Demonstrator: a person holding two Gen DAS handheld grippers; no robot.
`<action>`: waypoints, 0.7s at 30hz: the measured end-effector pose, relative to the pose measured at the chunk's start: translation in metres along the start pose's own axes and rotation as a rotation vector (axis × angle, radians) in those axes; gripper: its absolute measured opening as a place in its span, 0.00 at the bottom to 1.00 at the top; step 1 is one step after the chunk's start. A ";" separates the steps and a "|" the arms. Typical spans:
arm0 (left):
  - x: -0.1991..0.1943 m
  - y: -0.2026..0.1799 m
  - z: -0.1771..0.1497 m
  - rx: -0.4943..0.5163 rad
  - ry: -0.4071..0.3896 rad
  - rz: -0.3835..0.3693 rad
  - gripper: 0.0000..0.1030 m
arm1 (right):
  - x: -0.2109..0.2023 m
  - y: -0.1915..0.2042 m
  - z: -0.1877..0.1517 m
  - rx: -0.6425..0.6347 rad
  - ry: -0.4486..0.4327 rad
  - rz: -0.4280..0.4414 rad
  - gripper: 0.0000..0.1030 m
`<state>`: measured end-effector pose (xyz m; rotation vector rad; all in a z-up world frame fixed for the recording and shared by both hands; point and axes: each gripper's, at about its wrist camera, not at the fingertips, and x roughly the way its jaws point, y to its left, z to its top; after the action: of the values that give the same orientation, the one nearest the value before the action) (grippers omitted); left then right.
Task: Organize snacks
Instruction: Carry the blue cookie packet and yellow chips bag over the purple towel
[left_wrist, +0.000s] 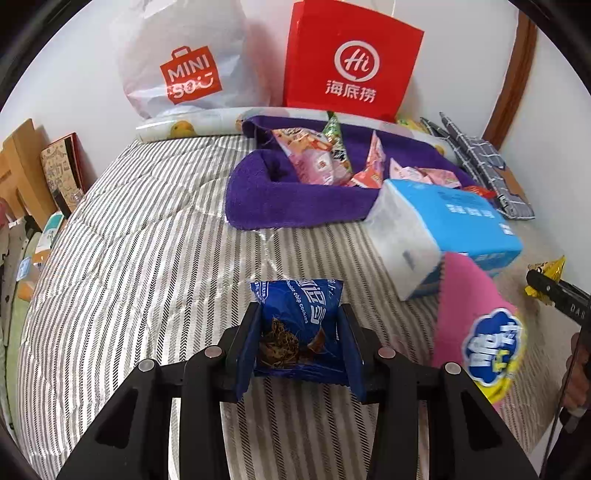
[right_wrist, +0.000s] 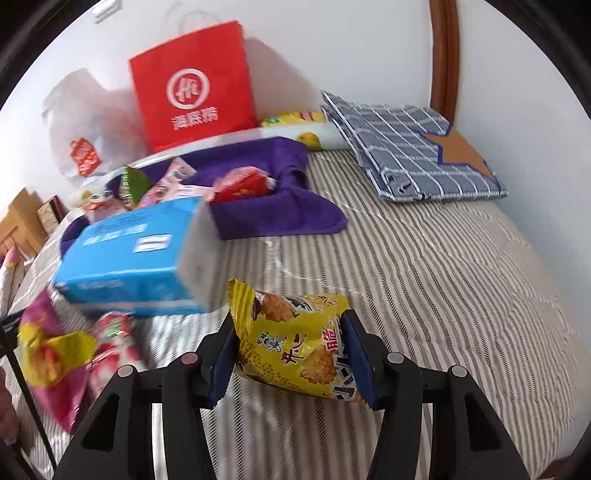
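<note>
left wrist – tissue pack (left_wrist: 439, 236) beside purple towel (left_wrist: 258, 199)

Pink packet (left_wrist: 476, 332) motion-blurred; tissue pack (right_wrist: 136, 254) smeared, print unreadable

I see a striped quilt (left_wrist: 147, 229) covering the bed. A red paper bag (left_wrist: 351, 62) and a white Miniso plastic bag (left_wrist: 184, 62) stand against the white wall (right_wrist: 351, 48). A blue tissue pack (left_wrist: 439, 229) lies near me, touching the purple towel's (left_wrist: 258, 199) front edge. A folded blue plaid cloth (right_wrist: 406, 147) rests at the far right, beside a fruit-print pillow (right_wrist: 314, 138).
</note>
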<state>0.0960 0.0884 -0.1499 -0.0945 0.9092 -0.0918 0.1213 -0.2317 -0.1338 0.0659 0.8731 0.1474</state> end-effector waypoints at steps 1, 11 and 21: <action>-0.004 -0.002 0.000 0.002 -0.007 -0.005 0.40 | -0.007 0.004 0.001 -0.011 -0.012 0.004 0.50; -0.029 -0.017 0.008 0.017 -0.043 -0.050 0.40 | -0.047 0.026 0.021 -0.047 -0.120 0.051 0.51; -0.037 -0.035 0.026 0.018 -0.075 -0.118 0.40 | -0.056 0.045 0.043 -0.076 -0.178 0.106 0.51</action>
<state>0.0925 0.0595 -0.1014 -0.1339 0.8279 -0.2053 0.1143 -0.1953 -0.0589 0.0532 0.6854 0.2697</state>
